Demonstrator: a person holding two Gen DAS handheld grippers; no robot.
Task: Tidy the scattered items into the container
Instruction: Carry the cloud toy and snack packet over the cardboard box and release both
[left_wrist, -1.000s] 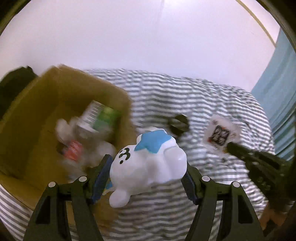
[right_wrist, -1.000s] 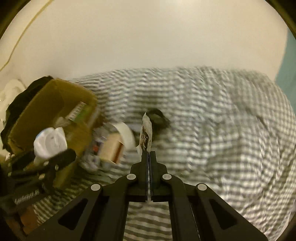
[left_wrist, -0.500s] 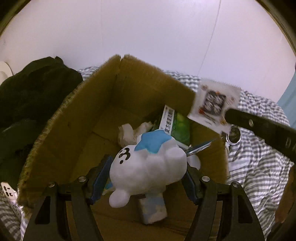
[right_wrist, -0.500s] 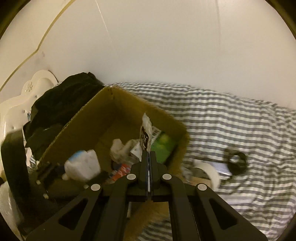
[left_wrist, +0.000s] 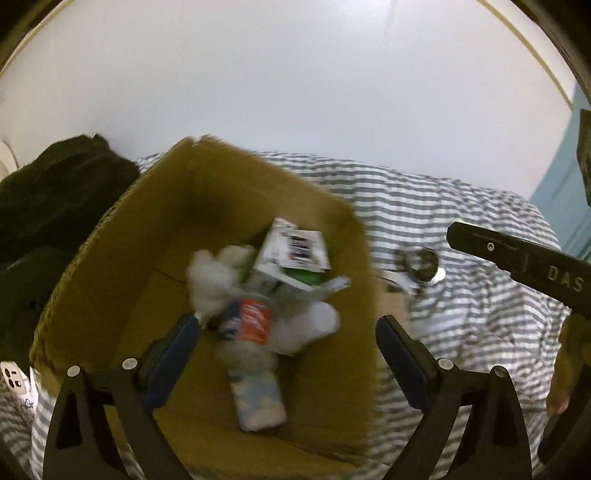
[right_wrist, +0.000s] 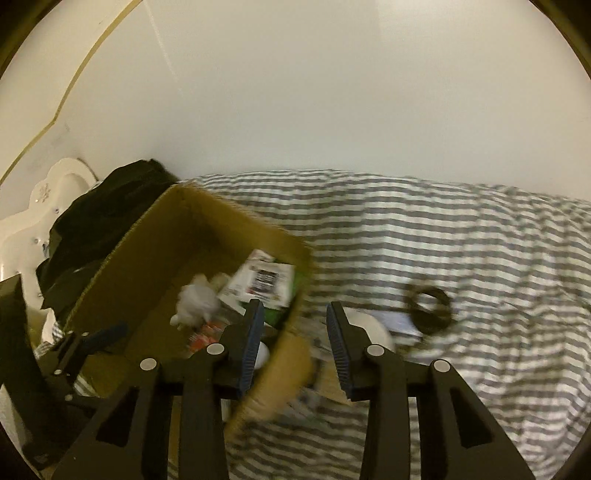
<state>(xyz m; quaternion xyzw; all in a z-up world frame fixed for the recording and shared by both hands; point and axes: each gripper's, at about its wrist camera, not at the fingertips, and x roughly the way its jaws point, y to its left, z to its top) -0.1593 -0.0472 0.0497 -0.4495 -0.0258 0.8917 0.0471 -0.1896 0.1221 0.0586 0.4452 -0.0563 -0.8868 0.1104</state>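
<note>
The cardboard box (left_wrist: 122, 236) stands open on the striped bed. The white toy with the blue star (left_wrist: 310, 325) lies blurred inside it beside a red-labelled bottle (left_wrist: 253, 321), crumpled tissue (left_wrist: 212, 280) and a green-and-white carton (left_wrist: 295, 277). The printed sachet (right_wrist: 266, 282) rests on that carton. My left gripper (left_wrist: 288, 339) hangs over the box, its jaws opening wide with nothing between them. My right gripper (right_wrist: 295, 328) is above the box's right rim, jaws opening, holding nothing.
A black ring (right_wrist: 430, 306), a white tape roll (right_wrist: 373, 328) and a shiny metal piece (left_wrist: 423, 266) lie on the striped cover (right_wrist: 480, 258) right of the box. Dark clothing (left_wrist: 55, 199) is piled at its left. A white wall runs behind.
The left jaws spread and the white toy dropped from them into the box. The right jaws parted and the sachet fell onto the green carton. Both grippers shifted over the box.
</note>
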